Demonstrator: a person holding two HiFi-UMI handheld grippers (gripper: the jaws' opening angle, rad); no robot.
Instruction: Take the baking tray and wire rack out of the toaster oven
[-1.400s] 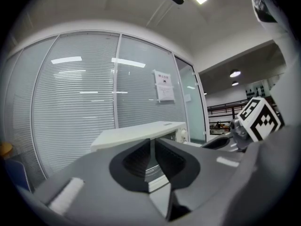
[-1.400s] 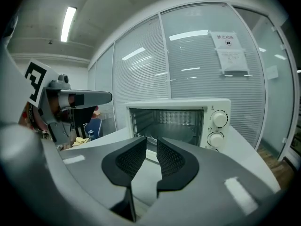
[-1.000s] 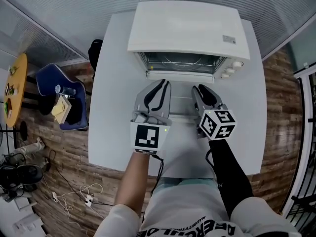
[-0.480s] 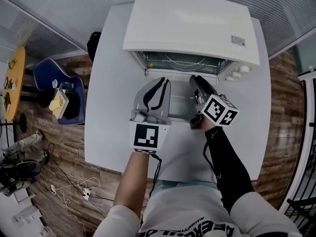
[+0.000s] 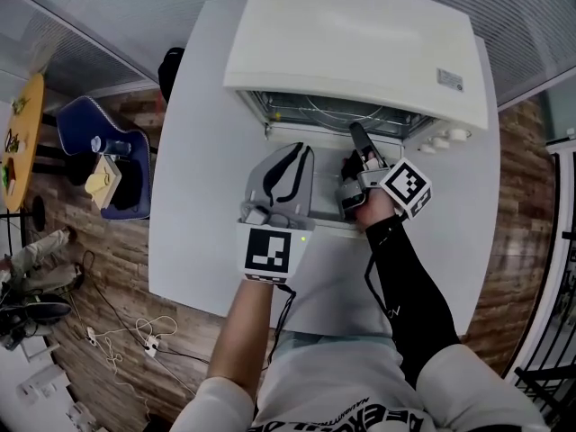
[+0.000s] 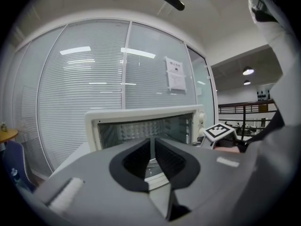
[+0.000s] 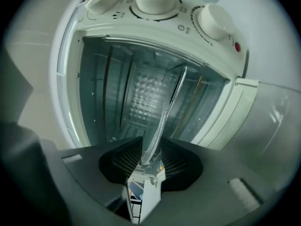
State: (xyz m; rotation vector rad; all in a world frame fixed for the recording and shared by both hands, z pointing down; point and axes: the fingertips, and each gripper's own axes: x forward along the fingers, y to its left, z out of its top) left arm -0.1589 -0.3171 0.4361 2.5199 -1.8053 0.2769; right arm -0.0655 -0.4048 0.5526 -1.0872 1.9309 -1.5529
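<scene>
The white toaster oven (image 5: 351, 43) stands at the back of the table with its door (image 5: 326, 142) folded down. My right gripper (image 5: 357, 131), rolled onto its side, reaches into the oven mouth. In the right gripper view a thin shiny tray edge (image 7: 164, 112) runs from the oven cavity (image 7: 136, 98) into the gap between my right gripper's (image 7: 150, 157) jaws. These jaws have just been opening a little, and I see no squeeze on the edge. Thin wires (image 5: 319, 109) show inside the opening. My left gripper (image 5: 301, 151) hovers over the door, shut and empty; from its own view (image 6: 151, 147) it faces the oven (image 6: 146, 114).
The oven's knobs (image 5: 445, 138) sit on its right side. The white table (image 5: 207, 151) has bare surface left of the oven. A blue chair (image 5: 117, 169) and a yellow round table (image 5: 18, 142) stand on the wooden floor to the left, near loose cables (image 5: 135, 345).
My right gripper has rolled onto its side and moved forward from above the door into the oven mouth. The left gripper has stayed over the door.
</scene>
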